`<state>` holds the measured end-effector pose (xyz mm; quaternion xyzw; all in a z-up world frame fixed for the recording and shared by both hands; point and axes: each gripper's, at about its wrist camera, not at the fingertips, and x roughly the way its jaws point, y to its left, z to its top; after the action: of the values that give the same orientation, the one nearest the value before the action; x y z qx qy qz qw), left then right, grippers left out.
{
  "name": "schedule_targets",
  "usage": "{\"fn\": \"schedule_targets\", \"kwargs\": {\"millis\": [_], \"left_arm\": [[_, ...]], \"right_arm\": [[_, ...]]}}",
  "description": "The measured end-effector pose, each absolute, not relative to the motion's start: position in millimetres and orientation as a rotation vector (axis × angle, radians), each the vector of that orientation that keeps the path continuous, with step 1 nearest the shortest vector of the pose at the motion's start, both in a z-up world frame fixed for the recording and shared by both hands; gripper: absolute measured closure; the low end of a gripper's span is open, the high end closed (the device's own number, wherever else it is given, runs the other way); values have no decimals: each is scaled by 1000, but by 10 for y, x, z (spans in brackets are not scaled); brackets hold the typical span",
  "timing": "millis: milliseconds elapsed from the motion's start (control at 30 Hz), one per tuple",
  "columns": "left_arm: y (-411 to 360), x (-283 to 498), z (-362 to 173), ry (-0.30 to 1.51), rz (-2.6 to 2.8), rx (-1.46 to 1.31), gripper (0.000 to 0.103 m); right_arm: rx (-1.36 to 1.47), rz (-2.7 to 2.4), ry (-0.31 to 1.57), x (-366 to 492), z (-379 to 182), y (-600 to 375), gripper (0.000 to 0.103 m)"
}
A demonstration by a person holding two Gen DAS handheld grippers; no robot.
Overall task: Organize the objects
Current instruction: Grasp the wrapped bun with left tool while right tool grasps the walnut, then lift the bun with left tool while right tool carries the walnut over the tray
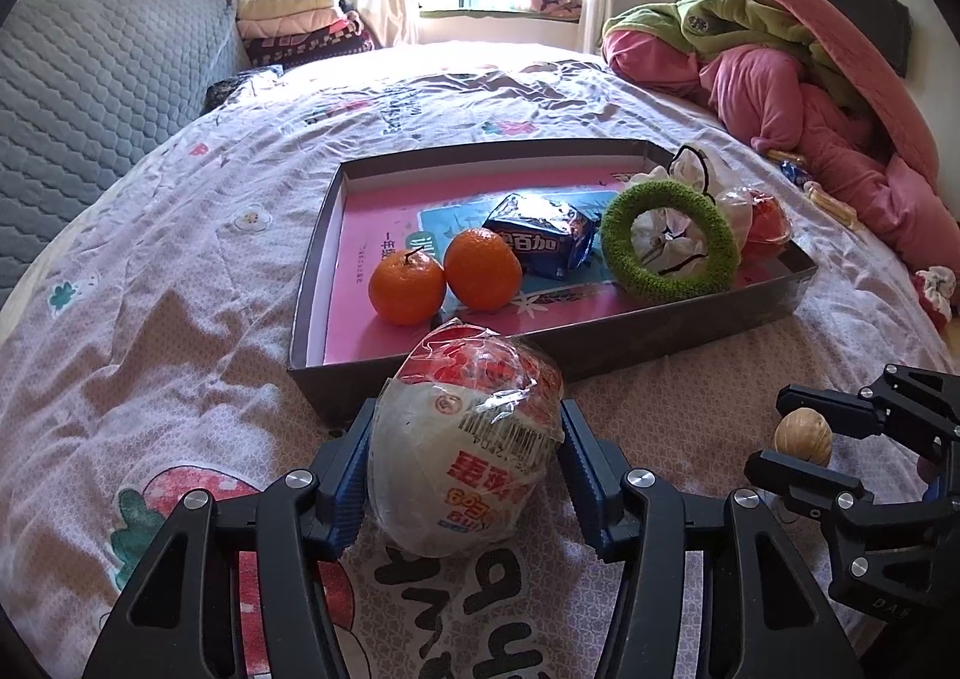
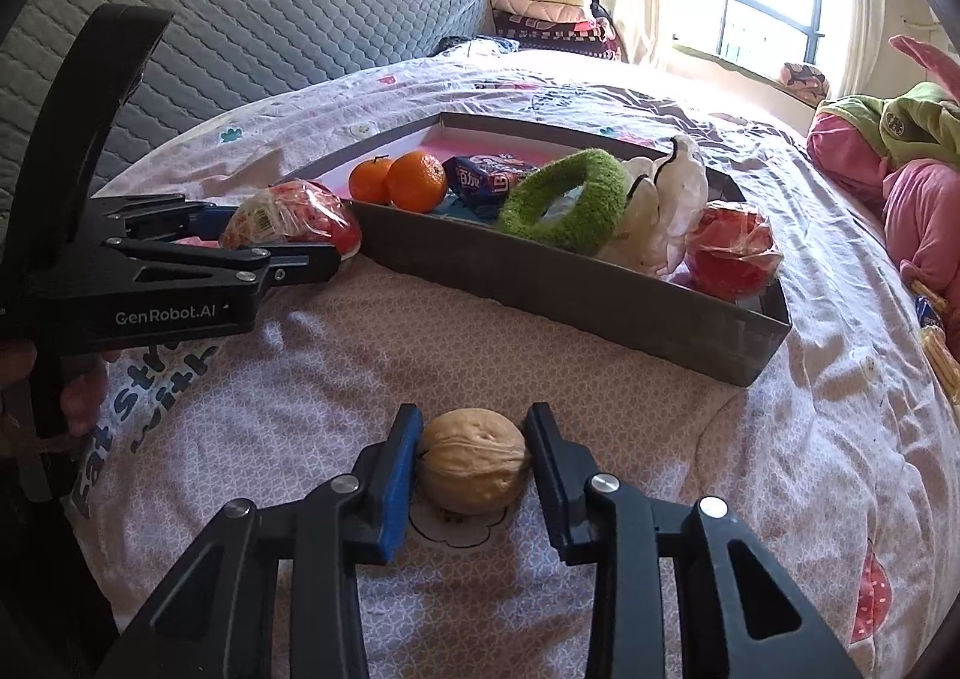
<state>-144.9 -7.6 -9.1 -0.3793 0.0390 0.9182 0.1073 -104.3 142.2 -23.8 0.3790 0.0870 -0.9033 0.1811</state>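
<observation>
My left gripper (image 1: 465,460) is shut on a plastic-wrapped red and white egg-shaped snack (image 1: 468,439), just in front of the near wall of a dark cardboard tray (image 1: 312,283) on the bed. It also shows in the right wrist view (image 2: 288,220). My right gripper (image 2: 474,457) is shut on a walnut (image 2: 471,460), held low over the bedspread in front of the tray (image 2: 540,283). In the tray lie two oranges (image 1: 444,274), a blue snack packet (image 1: 540,241), a green ring (image 1: 669,244), a white cloth item (image 1: 696,169) and a red wrapped snack (image 1: 765,220).
A pile of pink and green bedding (image 1: 792,73) lies at the right. A grey quilted headboard (image 1: 90,67) stands at the left, folded blankets (image 1: 300,25) behind. Small snack packets (image 1: 822,187) lie right of the tray. A floral bedspread (image 1: 180,235) covers the bed.
</observation>
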Motion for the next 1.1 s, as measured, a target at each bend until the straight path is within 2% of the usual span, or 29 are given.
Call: {"fn": "schedule_targets", "kwargs": {"millis": [1100], "left_arm": [[181,-1410,458,35,2812,-874,45]], "right_arm": [[765,-2795,144,-1320,509,1532,67]]}}
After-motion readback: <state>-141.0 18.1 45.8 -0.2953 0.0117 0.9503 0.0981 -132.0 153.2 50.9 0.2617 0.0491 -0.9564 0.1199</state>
